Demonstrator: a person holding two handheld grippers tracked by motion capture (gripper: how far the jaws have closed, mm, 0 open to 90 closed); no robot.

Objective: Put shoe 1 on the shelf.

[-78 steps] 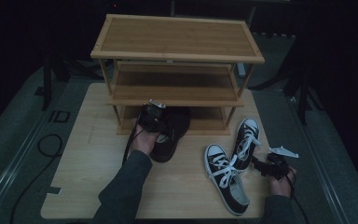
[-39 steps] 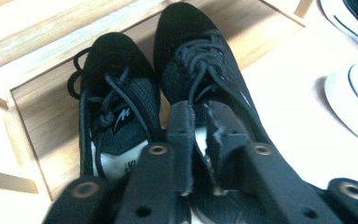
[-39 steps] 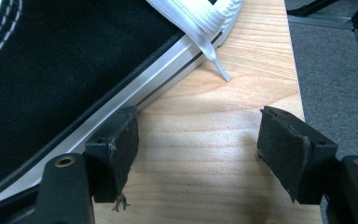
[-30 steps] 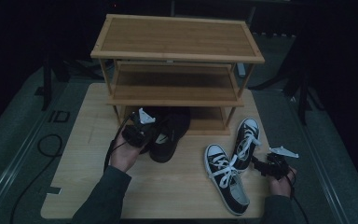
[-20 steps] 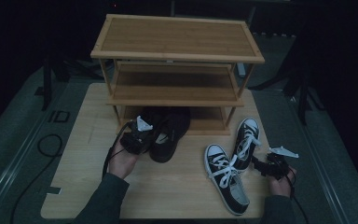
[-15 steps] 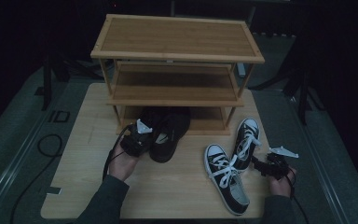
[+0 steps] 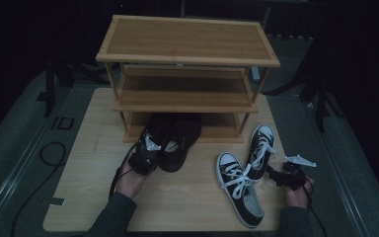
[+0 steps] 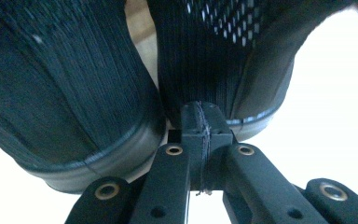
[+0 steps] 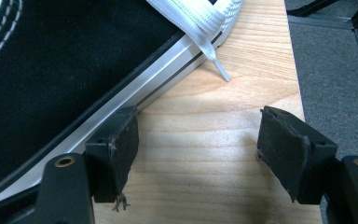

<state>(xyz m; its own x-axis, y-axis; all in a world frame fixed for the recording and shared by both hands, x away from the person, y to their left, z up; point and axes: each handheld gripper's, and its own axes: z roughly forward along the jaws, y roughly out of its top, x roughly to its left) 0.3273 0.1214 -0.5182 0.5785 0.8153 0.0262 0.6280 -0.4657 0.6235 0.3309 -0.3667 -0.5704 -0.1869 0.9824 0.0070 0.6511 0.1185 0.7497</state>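
On the pale wooden counter (image 7: 187,197) stands a three-tier bamboo shoe rack (image 7: 187,59). A pair of black mesh slip-on shoes (image 7: 177,140) lies side by side just in front of the rack's lowest tier, toes tucked under it and heels toward the person. The left gripper (image 7: 143,157) sits at the heels of this pair; in the left gripper view its jaws are pressed together with nothing between them, their tips against the heel of the right-hand shoe (image 8: 223,70), close to the gap between it and the other shoe (image 8: 60,93).

To the right, well apart from the black pair, lie two black canvas sneakers with white laces and white rubber toe caps (image 7: 244,180), one angled across the other's laces. The right gripper (image 7: 284,174) rests low just beside them, its jaws standing wide apart over bare wood; one pad (image 9: 121,144) lies against the white sole edge of a sneaker (image 9: 65,65) without gripping it.
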